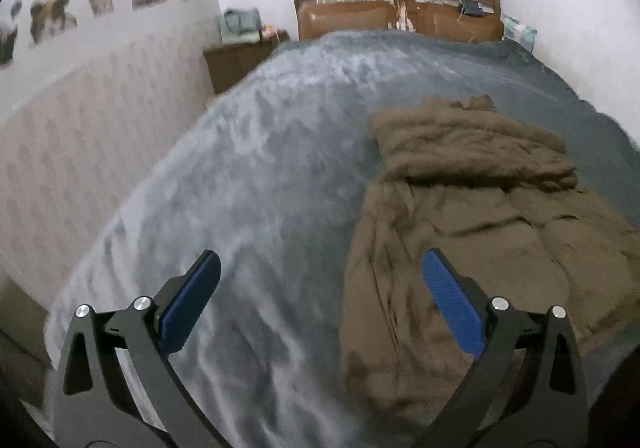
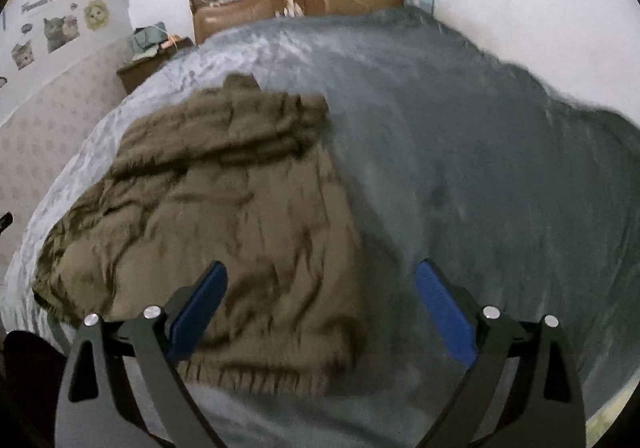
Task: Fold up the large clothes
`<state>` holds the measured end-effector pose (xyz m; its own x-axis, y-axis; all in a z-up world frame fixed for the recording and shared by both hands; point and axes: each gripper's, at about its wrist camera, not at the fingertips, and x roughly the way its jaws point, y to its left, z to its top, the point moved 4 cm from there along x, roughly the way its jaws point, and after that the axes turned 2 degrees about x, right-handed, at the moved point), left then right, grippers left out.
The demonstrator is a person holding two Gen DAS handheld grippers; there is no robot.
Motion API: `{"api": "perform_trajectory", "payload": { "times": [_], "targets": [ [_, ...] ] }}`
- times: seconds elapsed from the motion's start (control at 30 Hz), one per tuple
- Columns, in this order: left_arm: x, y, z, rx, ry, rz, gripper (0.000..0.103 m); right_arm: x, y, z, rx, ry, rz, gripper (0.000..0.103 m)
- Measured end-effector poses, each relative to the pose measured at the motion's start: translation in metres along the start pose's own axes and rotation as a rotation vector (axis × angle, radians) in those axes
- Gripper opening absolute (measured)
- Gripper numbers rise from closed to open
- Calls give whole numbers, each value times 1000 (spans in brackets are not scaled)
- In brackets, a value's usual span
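Observation:
A large brown knitted garment lies spread on the grey bedspread, its far part folded over into a thick band. In the right wrist view the garment fills the left middle, ribbed hem nearest me. My left gripper is open and empty above the bed, at the garment's left edge. My right gripper is open and empty above the garment's near right corner. Both grippers have blue pads.
A wooden headboard stands at the far end of the bed. A dark nightstand with bags on it sits at the far left. A wall with animal stickers runs along the left. The grey bedspread extends right.

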<state>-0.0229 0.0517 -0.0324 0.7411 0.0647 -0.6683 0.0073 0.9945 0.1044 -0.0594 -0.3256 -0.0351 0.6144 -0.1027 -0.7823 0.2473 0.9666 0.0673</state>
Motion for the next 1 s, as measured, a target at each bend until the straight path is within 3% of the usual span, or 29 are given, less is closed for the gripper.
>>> {"api": "perform_trajectory", "payload": {
  "times": [0.2, 0.43, 0.57, 0.63, 0.7, 0.77, 0.83, 0.9, 0.93, 0.97, 1.0],
  "targets": [
    [7, -4, -37, 138, 109, 18, 100, 9, -1, -26, -47, 148, 50, 95],
    [21, -7, -45, 165, 187, -27, 100, 32, -10, -31, 8, 247, 84, 95],
    [33, -22, -46, 163, 252, -94, 100, 46, -12, -33, 40, 309, 88, 93],
    [44, -32, -50, 197, 314, -122, 100, 56, -7, -38, 32, 368, 113, 84],
    [57, -42, -57, 244, 396, -172, 100, 63, -3, -40, 20, 405, 124, 81],
    [70, -50, -65, 286, 472, -206, 100, 71, 2, -44, -2, 443, 128, 68],
    [77, -53, -65, 302, 481, -211, 98, 76, 8, -48, -35, 477, 134, 41],
    [82, -55, -66, 294, 487, -261, 72, 79, 13, -51, -65, 497, 139, 31],
    [82, -58, -66, 290, 485, -297, 41, 79, 16, -51, -79, 497, 148, 27],
    [79, -58, -65, 288, 472, -311, 28, 77, 18, -50, -84, 487, 157, 26],
    [74, -59, -64, 288, 453, -308, 25, 75, 20, -49, -89, 474, 163, 23]
  ]
}}
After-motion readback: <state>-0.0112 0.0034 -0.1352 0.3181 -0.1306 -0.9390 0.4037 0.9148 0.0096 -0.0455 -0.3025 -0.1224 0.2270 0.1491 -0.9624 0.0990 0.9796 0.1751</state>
